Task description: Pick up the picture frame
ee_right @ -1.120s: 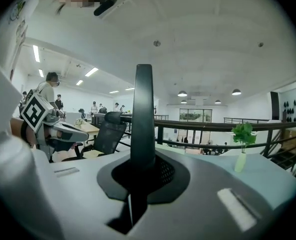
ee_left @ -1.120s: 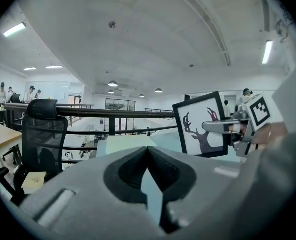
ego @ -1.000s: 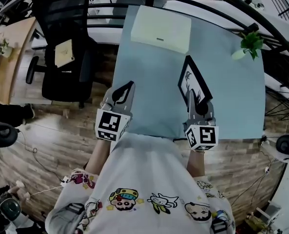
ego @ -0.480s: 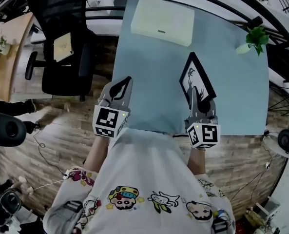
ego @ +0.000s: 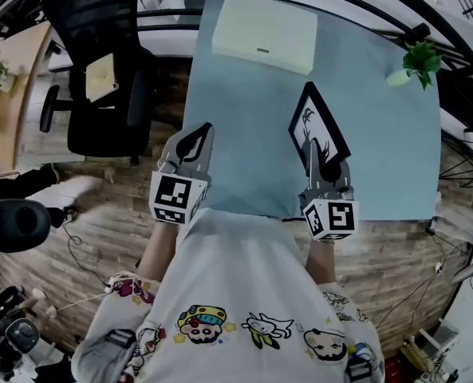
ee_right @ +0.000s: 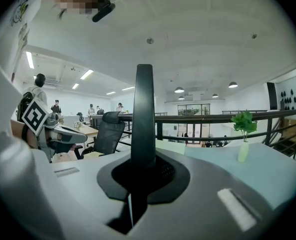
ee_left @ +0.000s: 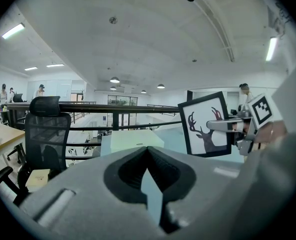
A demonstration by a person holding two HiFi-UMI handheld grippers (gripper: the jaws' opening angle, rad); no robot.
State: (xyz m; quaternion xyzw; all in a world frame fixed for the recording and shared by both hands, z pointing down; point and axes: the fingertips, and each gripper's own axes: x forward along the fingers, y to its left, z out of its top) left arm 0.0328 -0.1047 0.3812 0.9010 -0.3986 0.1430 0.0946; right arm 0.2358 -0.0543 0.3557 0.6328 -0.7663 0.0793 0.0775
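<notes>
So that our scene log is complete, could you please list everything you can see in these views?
table: one, light blue, in front of the person
picture frame: one, black with a deer picture, held upright at the table's right side
box: one, pale cream, at the table's far edge
plant: one, green in a pale vase, at the table's far right corner
office chair: one, black, left of the table
railing: one, black, beyond the table
left gripper: one, grey, near left of the table, jaws shut and empty
right gripper: one, grey, near right, jaws shut on the picture frame
</notes>
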